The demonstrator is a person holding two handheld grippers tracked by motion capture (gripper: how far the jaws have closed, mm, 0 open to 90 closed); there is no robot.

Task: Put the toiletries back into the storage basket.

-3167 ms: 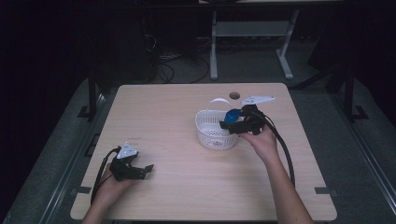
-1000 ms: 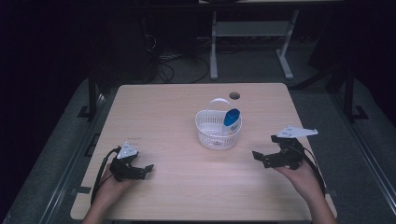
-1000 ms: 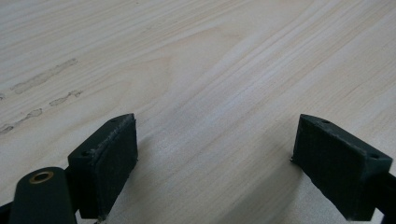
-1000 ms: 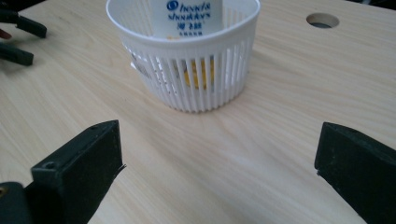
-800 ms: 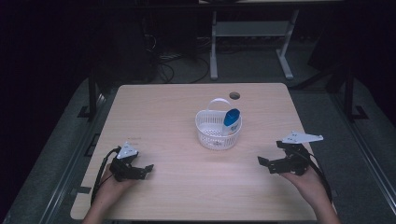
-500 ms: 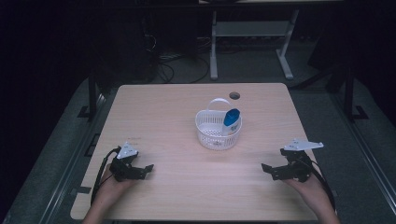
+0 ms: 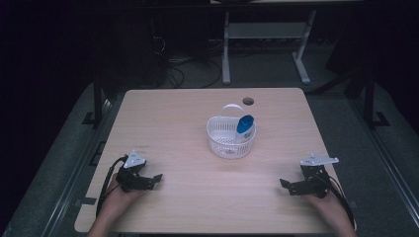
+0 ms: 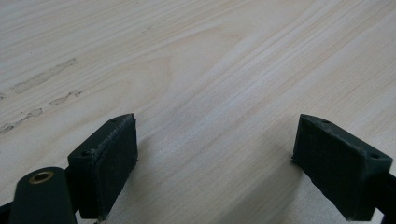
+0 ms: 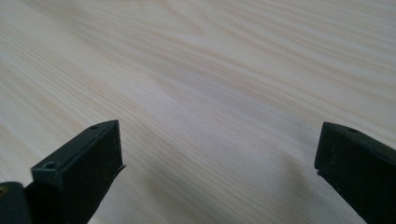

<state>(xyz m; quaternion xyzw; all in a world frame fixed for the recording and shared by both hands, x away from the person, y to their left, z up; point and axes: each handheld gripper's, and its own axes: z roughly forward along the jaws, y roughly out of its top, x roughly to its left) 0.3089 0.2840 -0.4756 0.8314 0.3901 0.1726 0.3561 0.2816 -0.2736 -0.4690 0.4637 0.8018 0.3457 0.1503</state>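
Note:
A white basket with a handle stands at the middle of the wooden table. A white bottle with a blue cap leans inside it at the right. My left gripper rests near the front left edge, open, nothing between its pads. My right gripper rests near the front right edge, open too, with bare wood between its pads. Both grippers lie well apart from the basket.
A round cable hole sits near the table's far edge. A white metal stand and loose cables lie on the dark floor behind the table.
My right gripper left the bottle in the basket, then drew back toward the front right edge and settled on the table. The left gripper has stayed still.

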